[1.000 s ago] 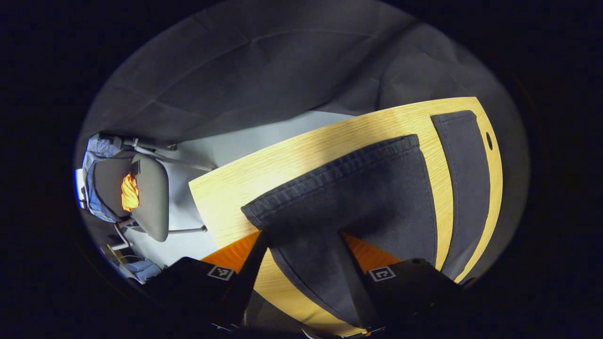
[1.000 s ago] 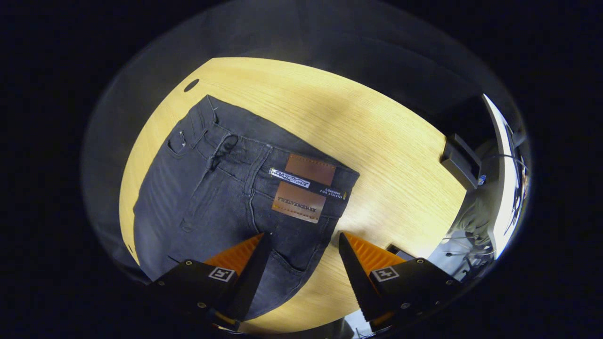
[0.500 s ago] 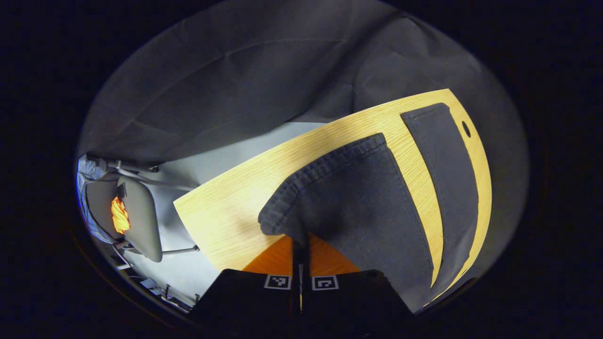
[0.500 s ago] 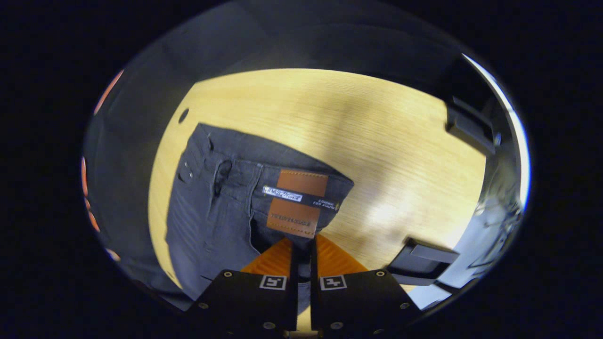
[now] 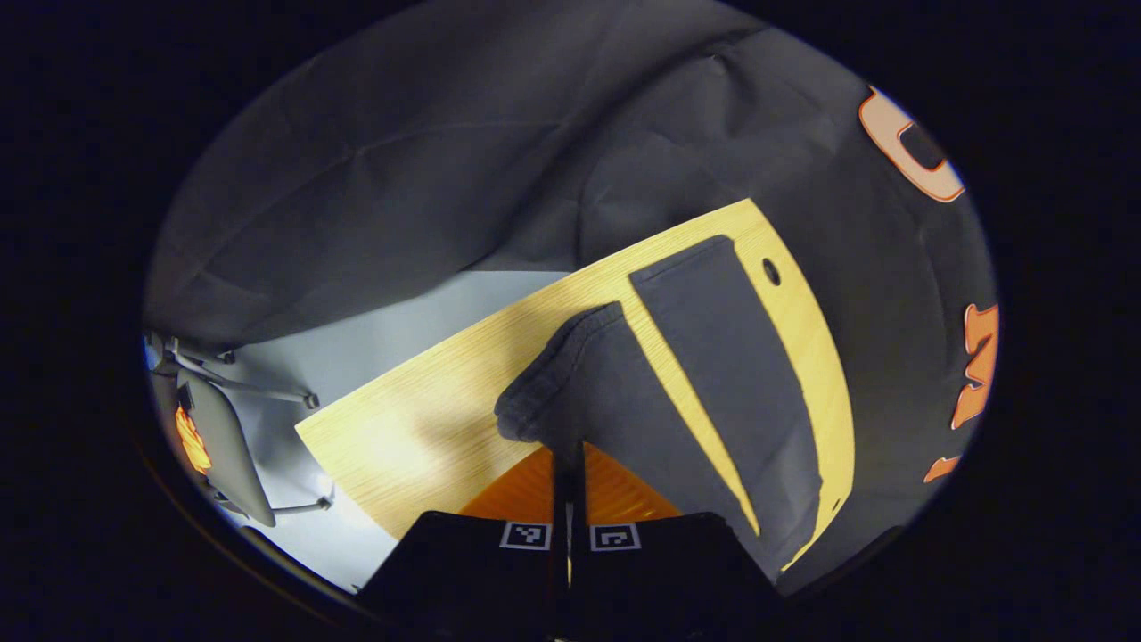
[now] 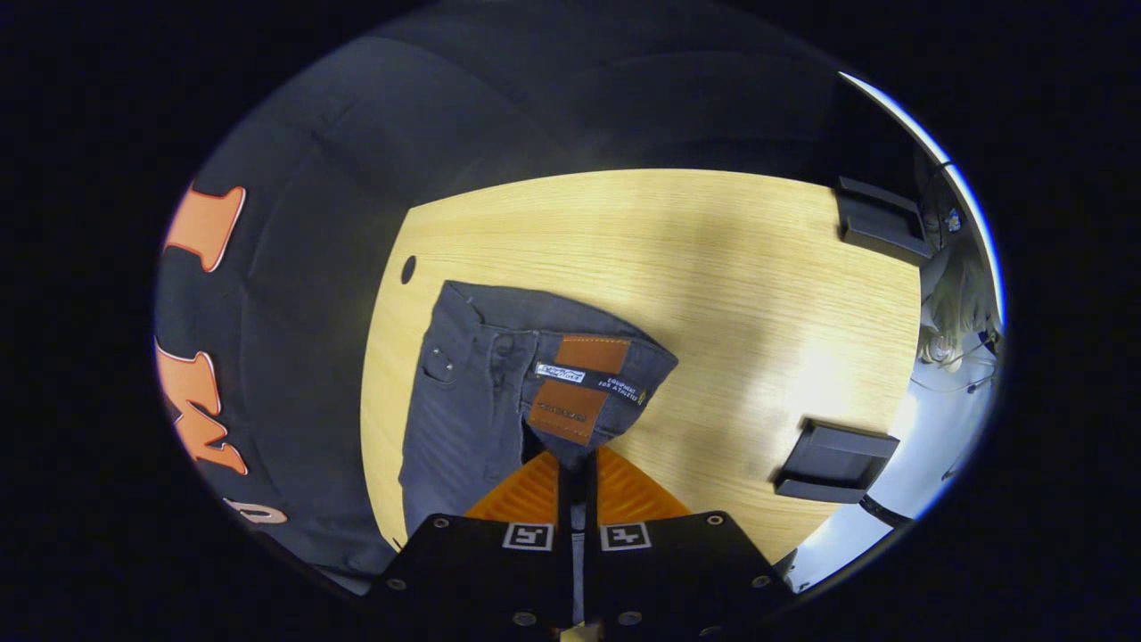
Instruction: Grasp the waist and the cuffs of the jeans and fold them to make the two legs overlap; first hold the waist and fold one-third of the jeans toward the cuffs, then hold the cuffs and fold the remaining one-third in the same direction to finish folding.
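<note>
Dark grey jeans lie on a light wooden table (image 5: 419,428). In the left gripper view my left gripper (image 5: 568,459) is shut on the cuff (image 5: 570,374) of the near leg, lifting it off the table, while the far leg (image 5: 722,357) lies flat beside it. In the right gripper view my right gripper (image 6: 577,464) is shut on the waist (image 6: 535,357) of the jeans, just below the brown leather patch (image 6: 578,385); the waistband is raised and bunched at the fingers.
A round cable hole (image 6: 408,268) sits in the table near the waist. Two dark flat blocks (image 6: 833,459) (image 6: 878,218) rest at the table's right side in the right gripper view. A grey chair (image 5: 218,437) stands on the floor beyond the table.
Both grippers went from open to shut, the left on the cuff and the right on the waist. Both have since risen, lifting the cloth and showing more of the table.
</note>
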Tool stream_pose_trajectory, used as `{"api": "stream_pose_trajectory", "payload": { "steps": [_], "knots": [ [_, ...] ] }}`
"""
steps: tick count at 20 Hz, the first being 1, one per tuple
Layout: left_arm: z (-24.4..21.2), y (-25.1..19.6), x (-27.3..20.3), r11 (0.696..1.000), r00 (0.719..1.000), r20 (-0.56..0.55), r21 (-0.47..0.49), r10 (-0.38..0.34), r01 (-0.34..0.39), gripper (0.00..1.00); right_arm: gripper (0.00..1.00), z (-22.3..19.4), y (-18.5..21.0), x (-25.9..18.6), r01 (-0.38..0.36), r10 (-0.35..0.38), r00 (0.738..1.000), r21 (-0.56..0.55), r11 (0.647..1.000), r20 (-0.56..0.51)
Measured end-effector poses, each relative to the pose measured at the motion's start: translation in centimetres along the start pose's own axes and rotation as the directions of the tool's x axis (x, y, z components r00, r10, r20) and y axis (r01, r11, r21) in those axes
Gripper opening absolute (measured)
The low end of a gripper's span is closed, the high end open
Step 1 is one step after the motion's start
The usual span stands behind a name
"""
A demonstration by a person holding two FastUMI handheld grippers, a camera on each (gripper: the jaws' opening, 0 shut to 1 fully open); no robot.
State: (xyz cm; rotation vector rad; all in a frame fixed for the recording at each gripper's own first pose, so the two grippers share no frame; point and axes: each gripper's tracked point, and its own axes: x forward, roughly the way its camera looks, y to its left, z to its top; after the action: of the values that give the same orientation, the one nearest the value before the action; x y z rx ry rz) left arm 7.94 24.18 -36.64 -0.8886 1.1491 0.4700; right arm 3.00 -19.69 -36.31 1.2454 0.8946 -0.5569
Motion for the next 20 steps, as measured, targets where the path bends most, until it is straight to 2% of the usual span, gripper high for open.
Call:
{"api": "stream_pose_trajectory", "payload": {
  "steps": [2,7,11,13,17,20],
  "knots": [
    [1.0,-1.2,-0.6,0.999,1.000,0.006,0.024,-0.023,0.023,0.01,0.05,0.1,1.7,-0.6,-0.026,0.026,1.000,0.006,1.000,0.002],
    [4.2,-4.6,-0.7,0.995,0.998,0.009,0.072,-0.067,0.066,0.01,0.05,0.7,5.3,-2.2,-0.029,0.030,0.999,-0.023,0.999,0.028],
    [7.0,-8.1,-0.8,0.988,0.992,0.003,0.082,-0.128,0.128,0.01,0.05,1.2,7.6,-2.9,-0.045,0.044,0.998,0.013,0.999,0.047],
    [8.5,-8.9,-0.8,0.986,0.991,0.009,0.102,-0.133,0.132,0.01,0.05,1.5,8.1,-3.3,-0.048,0.045,0.997,0.047,0.998,0.057],
    [10.8,-11.2,0.0,0.984,0.987,0.000,0.076,-0.161,0.160,0.02,0.05,2.0,8.7,-3.2,-0.047,0.040,0.997,0.112,0.993,0.066],
    [12.3,-13.3,1.0,0.985,0.986,0.008,0.053,-0.165,0.165,0.01,0.05,2.3,9.8,-2.9,-0.054,0.047,0.997,0.117,0.992,0.058]
  ]
}}
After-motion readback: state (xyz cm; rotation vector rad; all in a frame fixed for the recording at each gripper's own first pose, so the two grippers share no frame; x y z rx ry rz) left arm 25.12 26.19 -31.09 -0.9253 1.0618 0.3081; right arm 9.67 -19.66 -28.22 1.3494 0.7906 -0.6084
